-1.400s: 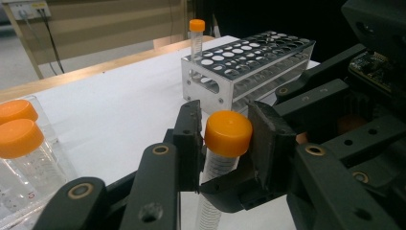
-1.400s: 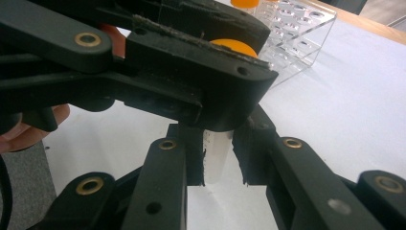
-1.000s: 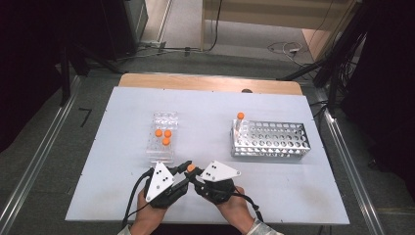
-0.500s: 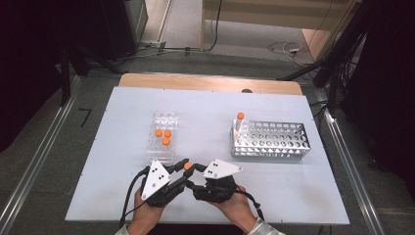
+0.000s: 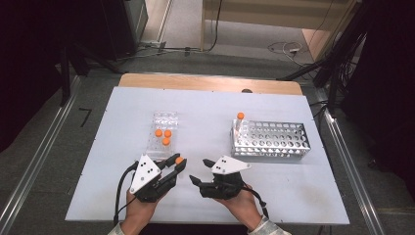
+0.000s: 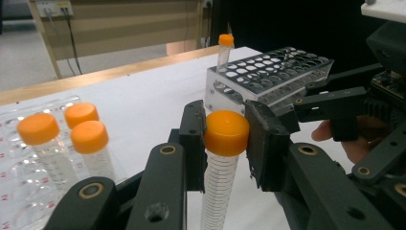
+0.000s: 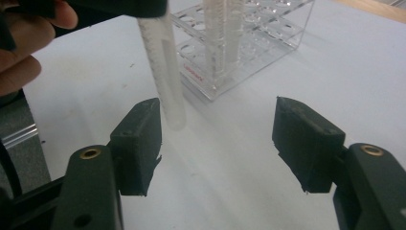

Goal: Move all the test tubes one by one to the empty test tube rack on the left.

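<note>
My left gripper (image 6: 225, 139) is shut on the orange cap of a clear graduated tube (image 6: 218, 187) and holds it upright just above the white table. In the high view this left gripper (image 5: 177, 164) is at the front centre, with the capped tube (image 5: 179, 159) at its tips. My right gripper (image 5: 199, 171) faces it from the right. Its jaws have just been opening and now stand wide, pressing on nothing. In the right gripper view the tube (image 7: 165, 72) hangs down close beside the left pad (image 7: 141, 143) of the right gripper (image 7: 222, 143).
A clear plastic rack (image 5: 164, 120) left of centre holds three orange-capped tubes (image 5: 163, 135). A perforated metal rack (image 5: 271, 139) stands to the right with one capped tube (image 5: 240, 116) at its left end. A wooden strip (image 5: 210, 82) borders the table's far edge.
The right gripper's jaws, close together at the tube a second ago, have spread apart and let go of it. The left gripper still holds the tube by its cap; neither hand has shifted.
</note>
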Motion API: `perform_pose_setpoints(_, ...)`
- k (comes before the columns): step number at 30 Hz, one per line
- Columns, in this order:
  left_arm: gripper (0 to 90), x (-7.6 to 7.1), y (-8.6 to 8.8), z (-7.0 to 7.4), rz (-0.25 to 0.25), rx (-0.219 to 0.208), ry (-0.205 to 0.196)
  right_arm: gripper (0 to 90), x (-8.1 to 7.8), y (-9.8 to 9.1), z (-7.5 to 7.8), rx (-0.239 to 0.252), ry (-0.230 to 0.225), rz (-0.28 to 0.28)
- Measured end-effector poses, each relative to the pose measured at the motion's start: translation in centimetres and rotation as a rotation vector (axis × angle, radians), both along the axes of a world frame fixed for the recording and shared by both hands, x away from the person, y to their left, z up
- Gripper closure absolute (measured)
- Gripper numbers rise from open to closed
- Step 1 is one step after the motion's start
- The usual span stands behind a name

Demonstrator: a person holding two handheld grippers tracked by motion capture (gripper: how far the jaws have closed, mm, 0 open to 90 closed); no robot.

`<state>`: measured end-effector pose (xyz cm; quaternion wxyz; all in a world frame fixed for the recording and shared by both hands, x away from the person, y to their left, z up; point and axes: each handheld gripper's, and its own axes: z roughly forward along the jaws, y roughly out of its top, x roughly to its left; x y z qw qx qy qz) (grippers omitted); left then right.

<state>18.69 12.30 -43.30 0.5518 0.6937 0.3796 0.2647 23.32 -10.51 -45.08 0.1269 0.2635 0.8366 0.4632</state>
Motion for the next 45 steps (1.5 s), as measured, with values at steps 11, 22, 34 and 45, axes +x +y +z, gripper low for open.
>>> perform_pose_setpoints(11,70.3,0.4,1.9,1.2,0.058,-0.023,-0.007,29.6,1.2,-1.7,0.3,0.017,0.014,-0.062)
perform_pose_setpoints(22,70.3,1.2,3.8,2.3,0.118,-0.042,-0.016,29.8,1.8,-2.6,0.4,0.016,0.012,-0.093)
perform_pose_setpoints(34,70.3,3.1,5.3,3.4,0.182,-0.052,-0.032,30.0,1.9,-2.7,0.4,0.015,0.017,-0.098)
perform_pose_setpoints(45,70.3,4.8,5.3,3.0,0.210,-0.056,-0.022,30.3,2.0,-3.0,0.5,0.026,0.016,-0.107)
